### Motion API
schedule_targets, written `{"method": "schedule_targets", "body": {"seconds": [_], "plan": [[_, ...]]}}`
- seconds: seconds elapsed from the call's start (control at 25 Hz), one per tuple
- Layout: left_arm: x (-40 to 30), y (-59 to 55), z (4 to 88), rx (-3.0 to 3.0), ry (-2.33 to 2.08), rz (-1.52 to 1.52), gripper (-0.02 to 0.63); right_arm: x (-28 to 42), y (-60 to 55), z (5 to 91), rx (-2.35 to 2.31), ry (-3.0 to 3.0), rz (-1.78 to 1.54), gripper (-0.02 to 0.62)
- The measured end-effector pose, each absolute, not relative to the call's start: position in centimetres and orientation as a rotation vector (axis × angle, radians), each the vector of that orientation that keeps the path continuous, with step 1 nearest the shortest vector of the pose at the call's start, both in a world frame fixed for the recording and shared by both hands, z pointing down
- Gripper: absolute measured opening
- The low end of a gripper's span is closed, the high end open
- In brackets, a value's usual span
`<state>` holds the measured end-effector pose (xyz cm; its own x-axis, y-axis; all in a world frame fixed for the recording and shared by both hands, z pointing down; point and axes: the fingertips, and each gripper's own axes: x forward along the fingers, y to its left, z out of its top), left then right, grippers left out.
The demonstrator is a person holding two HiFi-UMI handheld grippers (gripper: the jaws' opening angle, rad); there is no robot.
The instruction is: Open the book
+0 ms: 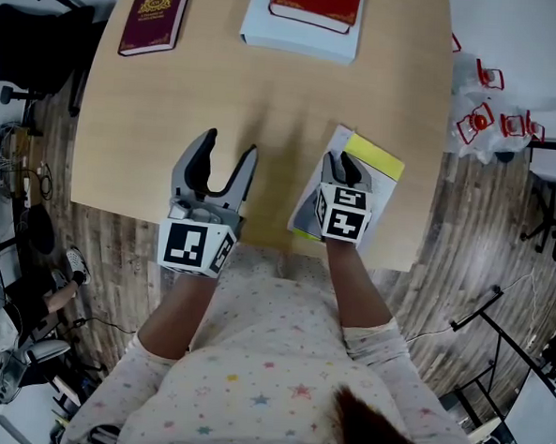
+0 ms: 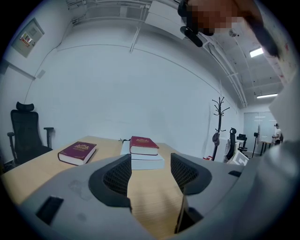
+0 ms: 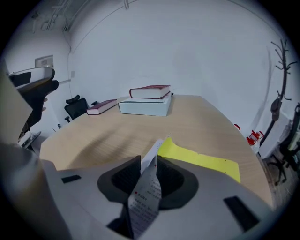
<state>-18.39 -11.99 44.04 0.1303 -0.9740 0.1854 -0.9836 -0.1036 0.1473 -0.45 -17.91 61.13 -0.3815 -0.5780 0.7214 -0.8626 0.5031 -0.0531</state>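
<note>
A thin book (image 1: pixel 377 158) with a yellow cover lies at the table's front right; in the right gripper view the book (image 3: pixel 201 162) spreads out past the jaws. My right gripper (image 1: pixel 343 166) is shut on one of its printed white pages (image 3: pixel 146 194), which stands lifted edge-on between the jaws of the right gripper (image 3: pixel 149 174). My left gripper (image 1: pixel 228 153) hovers open over bare tabletop to the book's left, holding nothing. In the left gripper view the left gripper (image 2: pixel 151 175) frames only wood.
At the table's far side lie a maroon book (image 1: pixel 155 16) and a red book (image 1: pixel 317 2) stacked on a thick white one (image 1: pixel 299 37). The table's front edge (image 1: pixel 258 244) runs just under both grippers. Red objects (image 1: pixel 480 117) lie on the floor to the right, and an office chair (image 1: pixel 34 34) stands to the left.
</note>
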Motion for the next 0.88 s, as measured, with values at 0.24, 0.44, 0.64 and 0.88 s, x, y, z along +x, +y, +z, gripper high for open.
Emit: {"method": "schedule_targets", "body": {"seconds": [0.24, 0.44, 0.64, 0.88], "plan": [[-18.2, -11.8, 43.7, 2.183, -1.929, 0.059, 0.242, -0.5, -17.8, 60.8, 1.177, -2.131, 0.626, 0.081], [-18.0, -11.7, 43.0, 2.193, -1.939, 0.055, 0.242, 0.0, -17.9, 60.1, 1.182, -2.16, 0.655, 0.071], [-17.7, -11.5, 41.9, 2.21, -1.946, 0.047, 0.242, 0.5, -17.8, 59.1, 1.189, -2.191, 0.702, 0.061], [-17.2, -11.3, 40.5, 2.244, -1.943, 0.039, 0.242, 1.4, -17.7, 57.5, 1.178, -2.229, 0.741, 0.051]]}}
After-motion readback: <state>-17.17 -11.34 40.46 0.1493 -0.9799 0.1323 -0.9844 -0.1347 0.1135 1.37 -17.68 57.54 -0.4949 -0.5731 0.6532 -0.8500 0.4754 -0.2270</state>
